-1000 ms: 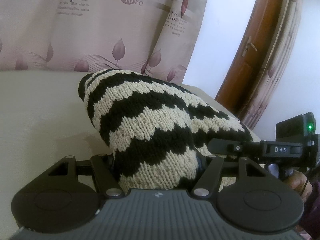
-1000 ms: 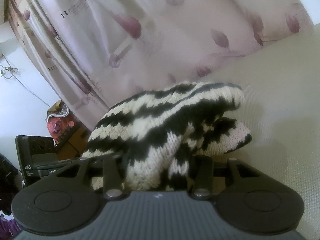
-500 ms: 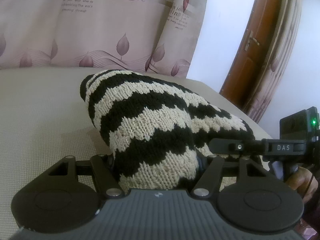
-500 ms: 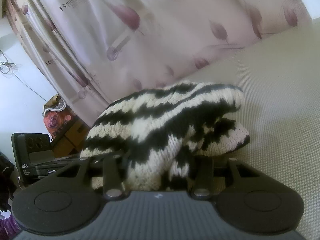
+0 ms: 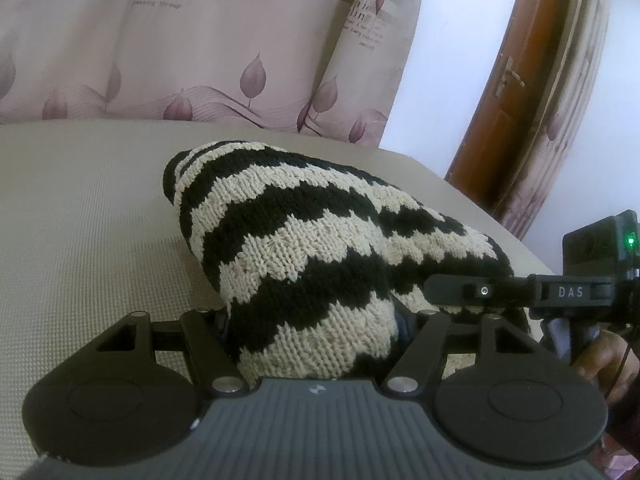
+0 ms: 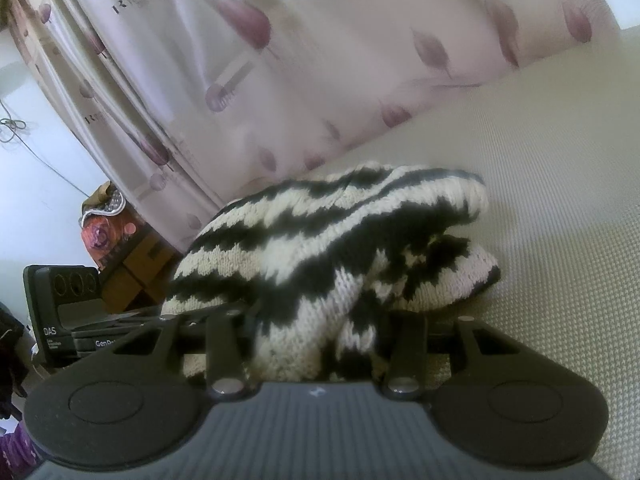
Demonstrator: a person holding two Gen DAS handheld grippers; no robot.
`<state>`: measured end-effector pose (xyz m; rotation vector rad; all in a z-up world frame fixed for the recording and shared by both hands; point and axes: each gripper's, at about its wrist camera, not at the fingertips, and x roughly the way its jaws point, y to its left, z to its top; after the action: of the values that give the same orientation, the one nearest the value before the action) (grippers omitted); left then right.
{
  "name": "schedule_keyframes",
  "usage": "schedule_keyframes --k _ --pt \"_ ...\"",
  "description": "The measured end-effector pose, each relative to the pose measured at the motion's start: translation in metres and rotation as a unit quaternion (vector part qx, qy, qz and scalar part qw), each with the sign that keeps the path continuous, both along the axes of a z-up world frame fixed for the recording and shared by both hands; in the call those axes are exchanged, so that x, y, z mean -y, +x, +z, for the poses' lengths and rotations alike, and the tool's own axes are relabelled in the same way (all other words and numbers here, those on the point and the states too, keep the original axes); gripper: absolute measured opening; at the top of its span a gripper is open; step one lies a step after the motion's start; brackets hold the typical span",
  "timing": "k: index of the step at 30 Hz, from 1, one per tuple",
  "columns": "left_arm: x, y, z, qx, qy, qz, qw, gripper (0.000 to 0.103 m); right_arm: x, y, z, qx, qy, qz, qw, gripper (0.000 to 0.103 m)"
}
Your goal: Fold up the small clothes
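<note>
A black-and-cream zigzag knitted garment [image 5: 280, 240] lies bunched and doubled over on the beige padded surface [image 5: 80, 220]. My left gripper [image 5: 312, 320] has the near end of the knit between its jaws. The jaws are opening, but the wool still fills the gap and hides the fingertips. My right gripper [image 6: 316, 332] is shut on another bunch of the same garment [image 6: 320, 232], whose folded layers stack up ahead of it. In the left wrist view the right gripper [image 5: 444, 294] reaches in from the right against the knit's side.
A pink leaf-print curtain [image 5: 200, 60] hangs behind the surface. A brown door [image 5: 512, 100] stands at the right, past the surface's edge. In the right wrist view, boxes and a bag [image 6: 120, 248] sit at the left, with the left tool's body [image 6: 60, 312] in front. A hand [image 5: 600, 356] holds the right tool.
Both views have tipped down a little, showing more of the surface. The garment stays bunched between both grippers in the same shape.
</note>
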<state>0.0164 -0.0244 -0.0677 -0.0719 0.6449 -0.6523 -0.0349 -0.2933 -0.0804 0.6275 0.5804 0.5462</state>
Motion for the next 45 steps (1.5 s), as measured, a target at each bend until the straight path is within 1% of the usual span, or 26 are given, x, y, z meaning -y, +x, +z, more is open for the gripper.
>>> schedule_keyframes --k 7,10,13,15,17,18,20,22,25,27,29,31,33,35,38,40,42,45 --pt "-0.004 0.003 -0.013 -0.007 0.001 0.007 0.9999 0.073 0.0 0.007 -0.01 -0.01 -0.007 0.008 1.0 0.045" --pt "-0.008 0.003 -0.02 -0.008 -0.005 0.013 0.9999 0.077 0.0 0.01 -0.014 -0.013 -0.017 0.013 1.0 0.046" --pt "-0.012 0.003 -0.027 -0.007 -0.017 0.02 0.9996 0.081 -0.001 0.014 -0.018 -0.015 -0.041 0.015 0.999 0.052" --pt "-0.013 0.002 -0.032 -0.005 -0.025 0.027 0.9993 0.086 -0.001 0.015 -0.022 -0.011 -0.058 0.013 0.998 0.06" --pt "-0.015 0.0 -0.036 -0.006 -0.036 0.034 0.9988 0.086 0.002 0.015 -0.028 -0.01 -0.048 0.011 0.999 0.061" --pt "-0.015 -0.001 -0.036 -0.001 -0.037 0.037 0.9986 0.087 0.003 0.014 -0.03 -0.009 -0.041 0.012 0.999 0.061" --pt "-0.013 -0.005 -0.034 0.014 -0.03 0.047 0.9984 0.092 0.003 0.013 -0.03 -0.006 -0.043 0.011 0.999 0.062" --pt "-0.009 -0.012 -0.032 0.035 -0.017 0.055 0.9977 0.093 -0.001 0.009 -0.028 0.003 -0.058 0.006 0.998 0.063" --pt "-0.003 -0.023 -0.025 0.073 0.011 0.075 0.9944 0.103 -0.008 0.001 -0.02 0.02 -0.082 -0.009 0.996 0.064" --pt "-0.001 -0.032 -0.021 0.096 0.023 0.085 0.9915 0.103 -0.013 -0.01 -0.013 0.038 -0.108 -0.029 0.993 0.065" --pt "0.002 -0.039 -0.015 0.117 0.038 0.101 0.9872 0.103 -0.023 -0.024 -0.004 0.061 -0.141 -0.052 0.987 0.065" --pt "0.006 -0.048 -0.008 0.143 0.059 0.124 0.9801 0.103 -0.033 -0.041 0.005 0.085 -0.174 -0.083 0.978 0.07" --pt "0.011 -0.056 0.001 0.175 0.08 0.147 0.9704 0.103 -0.041 -0.061 0.013 0.119 -0.189 -0.125 0.967 0.087" --pt "0.014 -0.064 0.008 0.198 0.096 0.163 0.9618 0.103 -0.048 -0.084 0.02 0.16 -0.197 -0.161 0.954 0.093" --pt "0.019 -0.071 0.02 0.211 0.102 0.177 0.956 0.103 -0.058 -0.109 0.029 0.197 -0.204 -0.197 0.938 0.098" --pt "0.019 -0.076 0.028 0.22 0.091 0.185 0.9533 0.103 -0.061 -0.119 0.033 0.206 -0.202 -0.211 0.934 0.099" --pt "0.02 -0.084 0.037 0.243 0.077 0.194 0.9474 0.103 -0.062 -0.126 0.035 0.205 -0.193 -0.218 0.934 0.099" --pt "0.027 -0.095 0.047 0.279 0.078 0.229 0.9292 0.103 -0.062 -0.132 0.037 0.208 -0.192 -0.219 0.934 0.099"
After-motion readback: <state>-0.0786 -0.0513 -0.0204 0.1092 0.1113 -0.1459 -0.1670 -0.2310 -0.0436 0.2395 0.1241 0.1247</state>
